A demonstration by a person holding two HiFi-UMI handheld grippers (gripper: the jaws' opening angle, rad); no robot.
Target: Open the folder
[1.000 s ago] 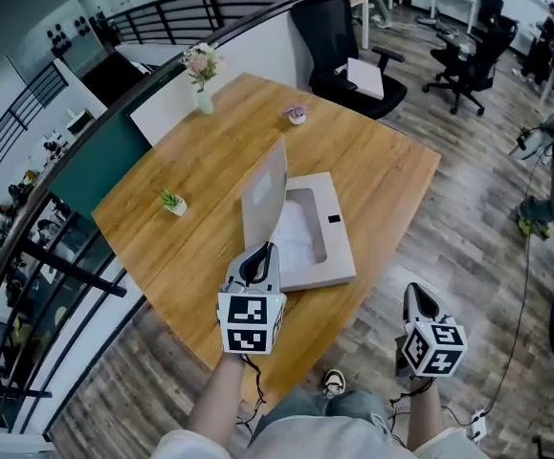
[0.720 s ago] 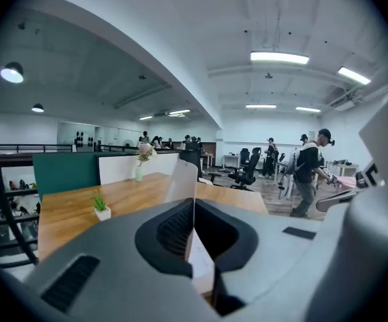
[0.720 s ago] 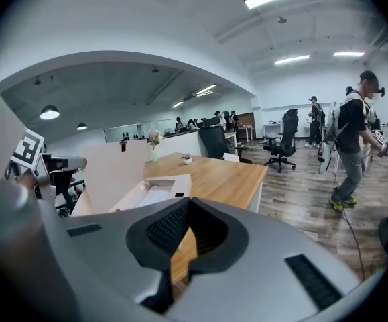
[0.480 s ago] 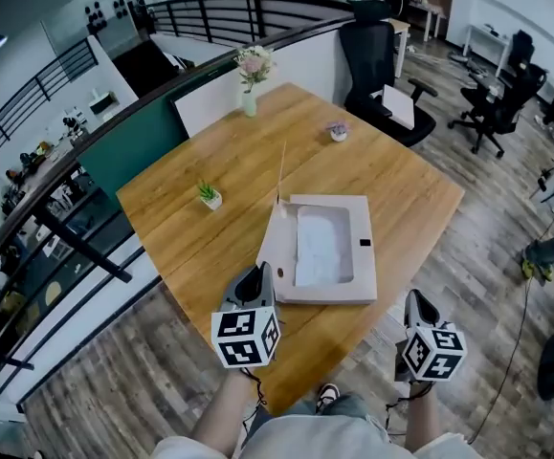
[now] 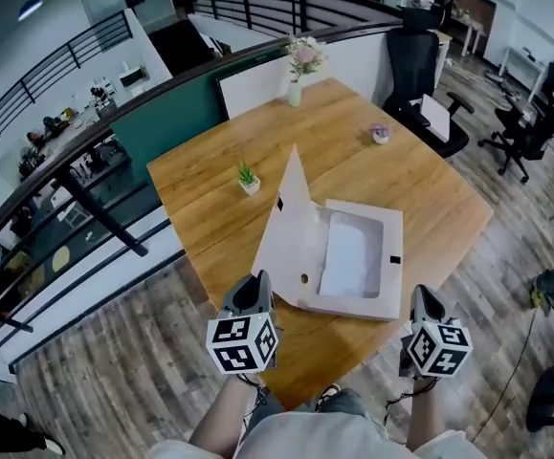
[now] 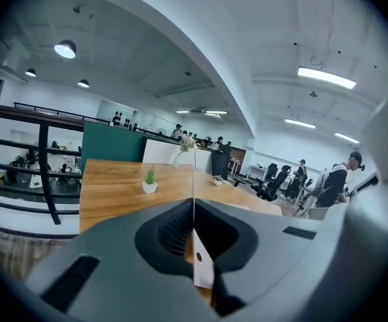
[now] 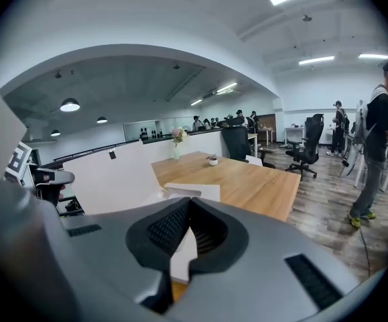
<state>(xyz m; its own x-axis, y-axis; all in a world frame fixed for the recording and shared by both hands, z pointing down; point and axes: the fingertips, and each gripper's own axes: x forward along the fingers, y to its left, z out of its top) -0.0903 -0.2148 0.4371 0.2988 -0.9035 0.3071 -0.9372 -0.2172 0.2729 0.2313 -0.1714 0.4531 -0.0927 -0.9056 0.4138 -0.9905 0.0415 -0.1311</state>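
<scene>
Since a moment ago the lid (image 5: 291,228) has tipped from standing straight up to leaning over to the left, and both grippers have pulled back toward the person. The left gripper (image 5: 254,279) has its jaws squeezed together with nothing in them. The lid's thin edge is right in front of its tips. The right gripper (image 5: 420,295) is closed and empty too, just beside the near right corner of the folder (image 5: 392,306).

The folder is a flat white cardboard box. It lies open near the front edge of the smooth brown wooden table (image 5: 430,208), with white paper inside. The lid has a small round hole.

Bare wood lies to the right and behind. Farther off are a little green plant (image 5: 248,180), a small flower pot (image 5: 380,134) and a vase of flowers (image 5: 299,75).
</scene>
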